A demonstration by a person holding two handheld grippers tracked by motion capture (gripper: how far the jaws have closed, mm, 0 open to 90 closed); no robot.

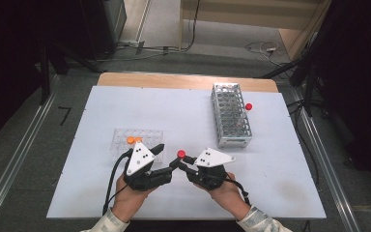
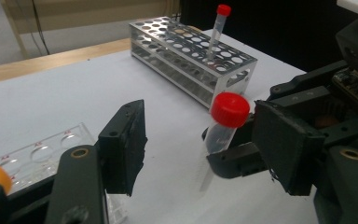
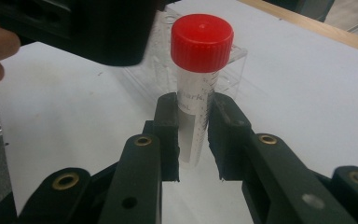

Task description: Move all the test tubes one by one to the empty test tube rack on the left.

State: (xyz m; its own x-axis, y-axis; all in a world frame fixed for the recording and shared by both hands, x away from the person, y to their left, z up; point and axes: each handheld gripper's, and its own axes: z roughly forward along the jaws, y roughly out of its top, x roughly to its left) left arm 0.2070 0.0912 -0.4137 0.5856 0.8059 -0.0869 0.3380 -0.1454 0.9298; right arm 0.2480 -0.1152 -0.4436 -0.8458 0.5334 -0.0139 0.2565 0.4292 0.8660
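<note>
Low centre of the high view, the right hand-held gripper (image 3: 193,140) clamps the tube (image 3: 196,93); the left hand-held gripper (image 2: 205,140), half open, straddles its cap (image 2: 230,109). Closing off-centre could tilt the tube.

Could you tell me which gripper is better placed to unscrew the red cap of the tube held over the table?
Left, probably. The right gripper is shut on the tube, while the left gripper stands open around its red cap, ready to close.
</note>
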